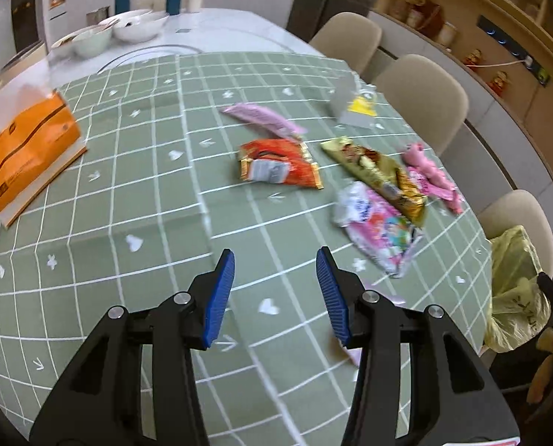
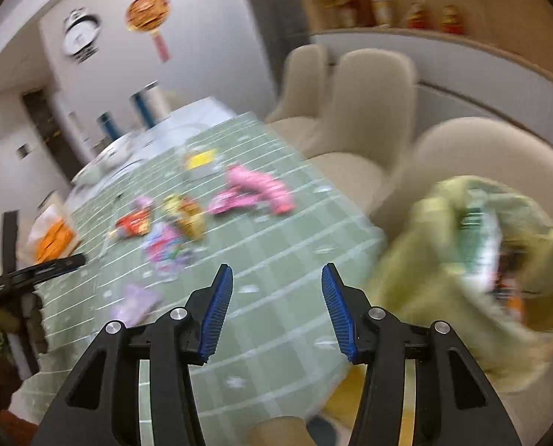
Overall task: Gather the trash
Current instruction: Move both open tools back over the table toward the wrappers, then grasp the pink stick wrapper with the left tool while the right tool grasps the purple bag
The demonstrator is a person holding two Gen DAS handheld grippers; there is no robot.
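Several wrappers (image 1: 280,163) lie scattered on the green tablecloth (image 1: 127,223), well apart from both grippers. Left gripper (image 1: 275,293) and right gripper (image 2: 277,310) stand open, empty. Wrappers judged light, crinkly, slippery; pinch an edge. Yellow bag (image 2: 443,260) waits beside the table.

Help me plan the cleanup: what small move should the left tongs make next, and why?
Probably ease the left tongs forward and right toward the pink-and-white wrapper. They hang open and empty above the green tablecloth, and that wrapper is the nearest full-size litter ahead. The yellow trash bag hangs just past that table edge, so the carry would be short.
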